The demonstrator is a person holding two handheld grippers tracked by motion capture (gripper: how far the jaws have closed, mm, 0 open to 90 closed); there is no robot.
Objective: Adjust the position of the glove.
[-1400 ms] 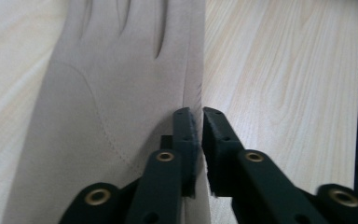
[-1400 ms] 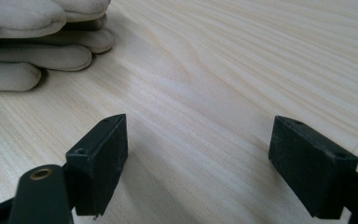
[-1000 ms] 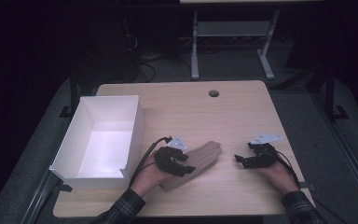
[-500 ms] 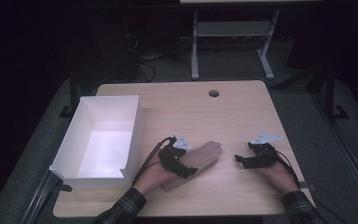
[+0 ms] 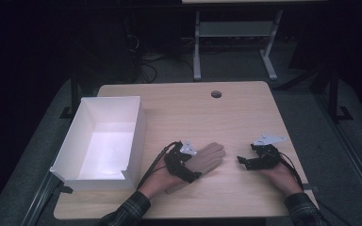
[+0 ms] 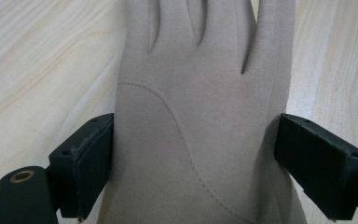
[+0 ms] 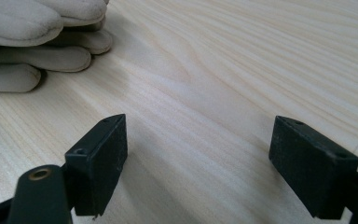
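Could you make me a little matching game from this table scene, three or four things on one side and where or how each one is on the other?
Things:
1. glove
2. white box
3. left gripper
4. right gripper

Descriptions:
A. stands at the table's left edge
B. jaws open over bare wood
C. lies flat on the table, tan
D. jaws open, one on each side of the glove

Pairs: 1-C, 2-A, 3-D, 4-B
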